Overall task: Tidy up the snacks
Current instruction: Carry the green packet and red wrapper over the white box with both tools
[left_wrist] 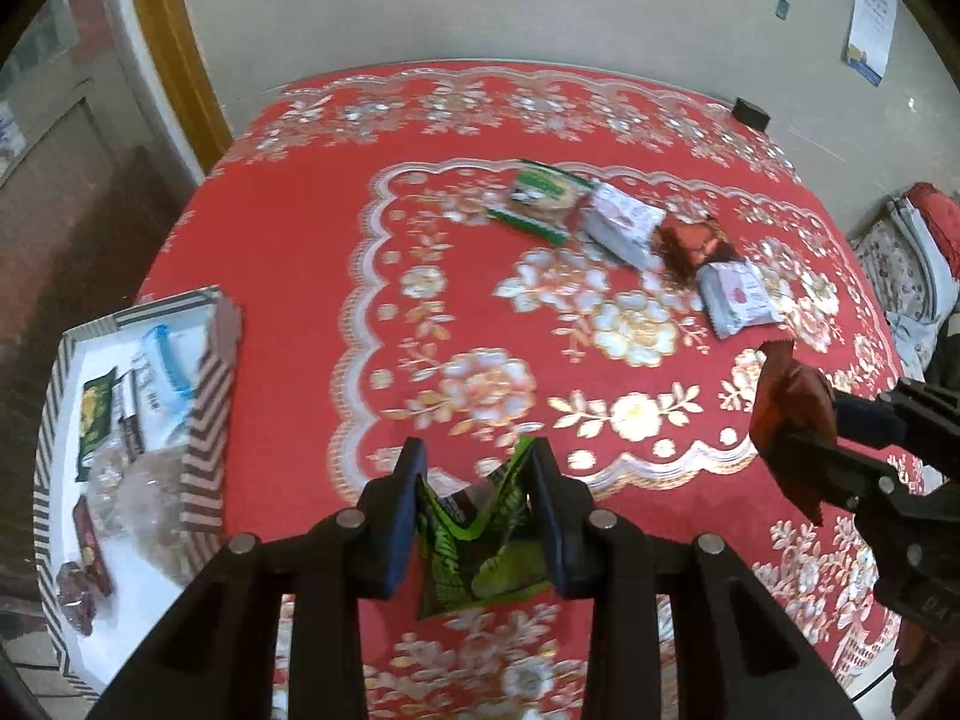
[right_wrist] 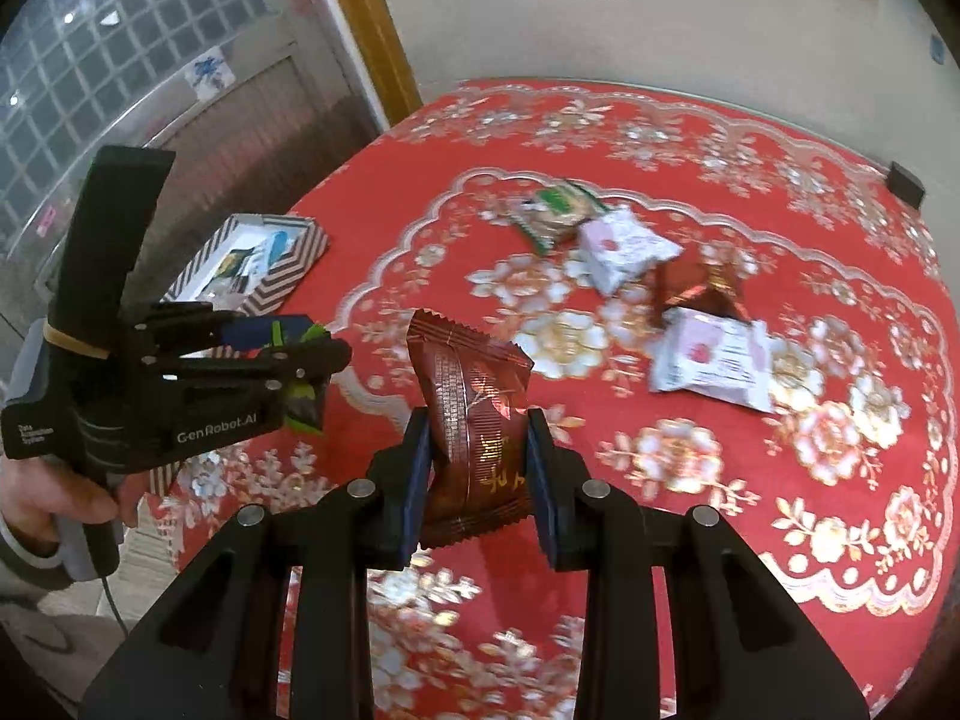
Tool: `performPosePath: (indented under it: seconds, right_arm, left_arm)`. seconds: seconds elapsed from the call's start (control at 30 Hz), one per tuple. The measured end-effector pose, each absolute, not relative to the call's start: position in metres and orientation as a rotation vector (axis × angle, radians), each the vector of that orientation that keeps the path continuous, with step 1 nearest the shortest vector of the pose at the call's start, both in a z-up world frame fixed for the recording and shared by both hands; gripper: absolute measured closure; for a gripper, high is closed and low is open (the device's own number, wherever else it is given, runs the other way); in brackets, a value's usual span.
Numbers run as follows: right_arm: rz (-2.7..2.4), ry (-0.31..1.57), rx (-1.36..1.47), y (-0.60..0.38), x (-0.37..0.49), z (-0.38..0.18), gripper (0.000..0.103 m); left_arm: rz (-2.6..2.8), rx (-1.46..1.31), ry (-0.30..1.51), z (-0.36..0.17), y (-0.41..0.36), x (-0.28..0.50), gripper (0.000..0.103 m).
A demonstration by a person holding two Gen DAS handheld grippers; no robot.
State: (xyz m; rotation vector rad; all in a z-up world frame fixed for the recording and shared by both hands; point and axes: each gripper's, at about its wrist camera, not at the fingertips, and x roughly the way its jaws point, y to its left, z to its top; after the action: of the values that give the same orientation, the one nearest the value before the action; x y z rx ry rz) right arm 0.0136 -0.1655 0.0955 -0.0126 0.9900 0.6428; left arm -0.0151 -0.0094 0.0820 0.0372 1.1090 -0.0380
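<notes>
I had the left gripper [left_wrist: 480, 474] clamped on a crumpled green snack packet [left_wrist: 480, 546], its two pads pressing the wrapper from both sides so that it folded between them, clear of the red floral tablecloth [left_wrist: 288, 276]. The right gripper [right_wrist: 480, 444] was likewise closed on a dark red-brown snack packet [right_wrist: 474, 420], which stood upright between the pads with its crimped top edge above the fingertips; I saw no gap on either side of it.

Taking the striped box [left_wrist: 207, 414] as my landmark: it sat at the cloth's left edge, and in it lay several wrappers, a blue-and-white one, a green one and some clear ones, too blurred for me to name. The green packet hung to the right of the box, near it. The red-brown packet hung farther right again, well apart from the box.

Beyond both, toward the middle of the cloth and far from the box, four snacks lay in a loose row touching or nearly touching: a green-and-white packet [right_wrist: 555, 210], a white-and-pink packet [right_wrist: 624, 246], a brown packet [right_wrist: 699, 291] and a second white-and-pink packet [right_wrist: 711, 360]. A hand [right_wrist: 72, 498] gripped the left gripper's handle.
</notes>
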Motion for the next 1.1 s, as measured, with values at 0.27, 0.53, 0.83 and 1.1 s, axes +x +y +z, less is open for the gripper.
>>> performPosePath:
  seconds: [0.27,0.53,0.83,1.1]
  right_arm:
    - [0.686,0.984,-0.029,-0.129,0.012,0.098,0.074]
    - [0.733,0.973,-0.056,-0.094,0.01,0.104,0.074]
    - [0.785,0.966,-0.086,-0.06,0.01,0.106,0.074]
    - [0.833,0.947,-0.109,-0.025,0.013,0.114,0.074]
  left_arm:
    - [0.022,0.026,1.085,0.09,0.026,-0.022,0.067]
    - [0.072,0.0,1.073,0.094,0.058,-0.029,0.067]
    - [0.121,-0.028,1.064,0.097,0.095,-0.034,0.067]
    - [0.163,-0.046,1.061,0.097,0.13,-0.038,0.067]
